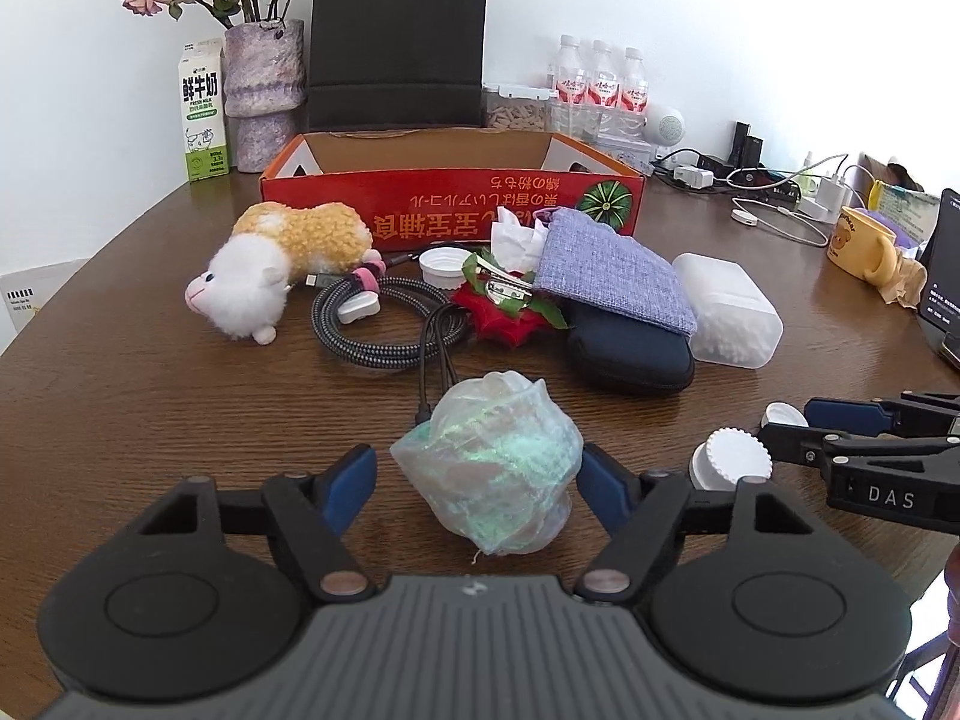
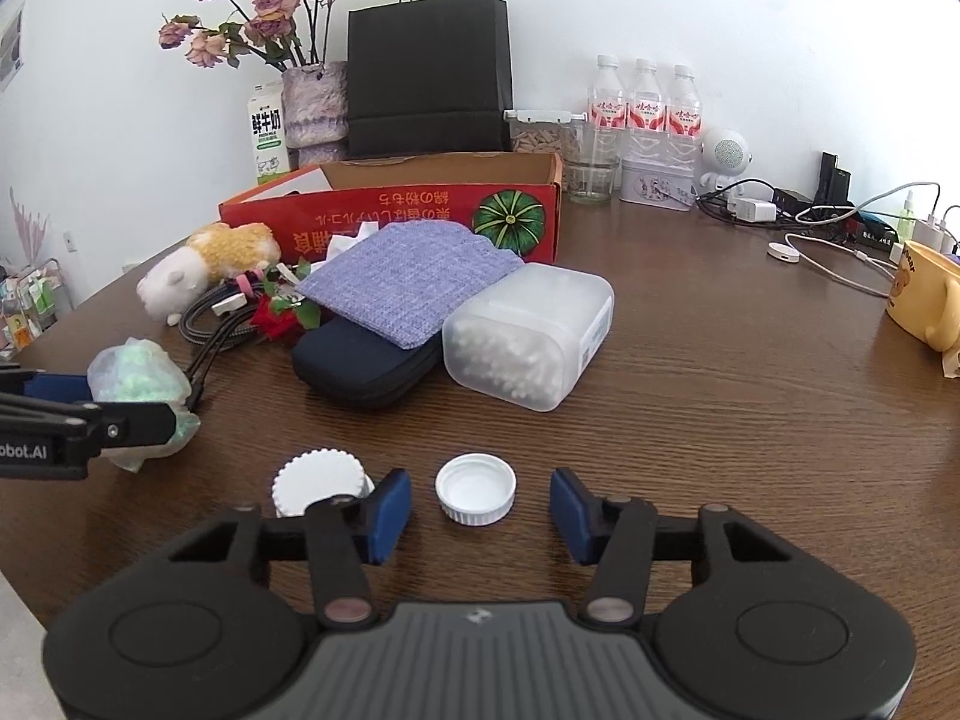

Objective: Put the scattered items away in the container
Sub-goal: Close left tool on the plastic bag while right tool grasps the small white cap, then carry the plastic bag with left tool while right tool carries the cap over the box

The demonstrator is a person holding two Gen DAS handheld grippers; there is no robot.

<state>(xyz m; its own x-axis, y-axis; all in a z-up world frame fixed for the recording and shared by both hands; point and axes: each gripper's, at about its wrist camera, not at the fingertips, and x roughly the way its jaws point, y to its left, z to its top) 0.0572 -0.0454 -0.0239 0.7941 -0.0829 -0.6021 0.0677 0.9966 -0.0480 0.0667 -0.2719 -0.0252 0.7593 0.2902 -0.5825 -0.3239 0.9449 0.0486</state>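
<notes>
My left gripper (image 1: 477,480) straddles the crumpled bag (image 1: 489,468), right pad touching, left pad clear. My right gripper (image 2: 480,510) stands open around a white cap (image 2: 476,489) on bare table (image 2: 750,450). Clutter blocks the red box (image 2: 408,213) at the far edge.

Bright, even daylight; sharp focus, soft shadows, blown-out white at right, fisheye-bent dark corners.

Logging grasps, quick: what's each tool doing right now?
Left tool: open around the crumpled plastic bag, not pressing.
Right tool: open around the white cap, not touching.
</notes>
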